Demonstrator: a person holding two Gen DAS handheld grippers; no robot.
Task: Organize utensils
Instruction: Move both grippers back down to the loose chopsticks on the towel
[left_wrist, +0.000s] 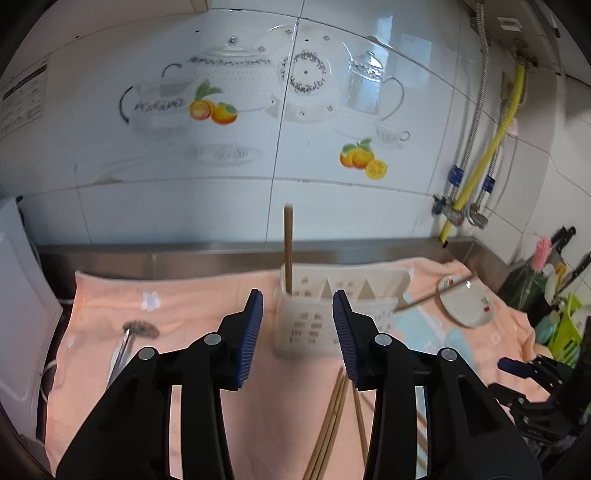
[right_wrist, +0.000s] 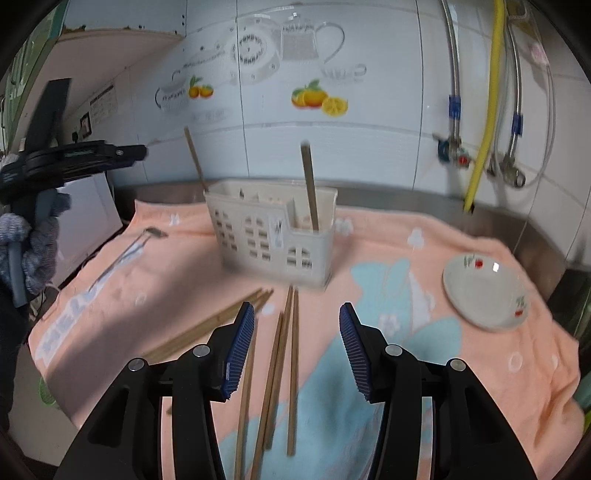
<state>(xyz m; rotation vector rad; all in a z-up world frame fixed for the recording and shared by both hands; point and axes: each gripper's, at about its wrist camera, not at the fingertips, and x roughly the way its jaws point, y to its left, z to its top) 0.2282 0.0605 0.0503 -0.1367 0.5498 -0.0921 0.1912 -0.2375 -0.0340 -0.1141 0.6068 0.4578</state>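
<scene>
At lower centre of the right wrist view, thin stiff wooden chopsticks (right_wrist: 284, 365) lay light and roll-prone on the peach towel (right_wrist: 480, 350) before the white slotted plastic holder (right_wrist: 273, 240), best pinched mid-length, while the right gripper (right_wrist: 297, 345) and left gripper (left_wrist: 297, 338) stood part open, empty.

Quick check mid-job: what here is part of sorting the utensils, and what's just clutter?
Job:
- white plastic utensil caddy
- loose wooden chopsticks on the towel
- upright chopstick in caddy
- metal spoon

Lying about:
- white ceramic saucer
- yellow hose
</scene>
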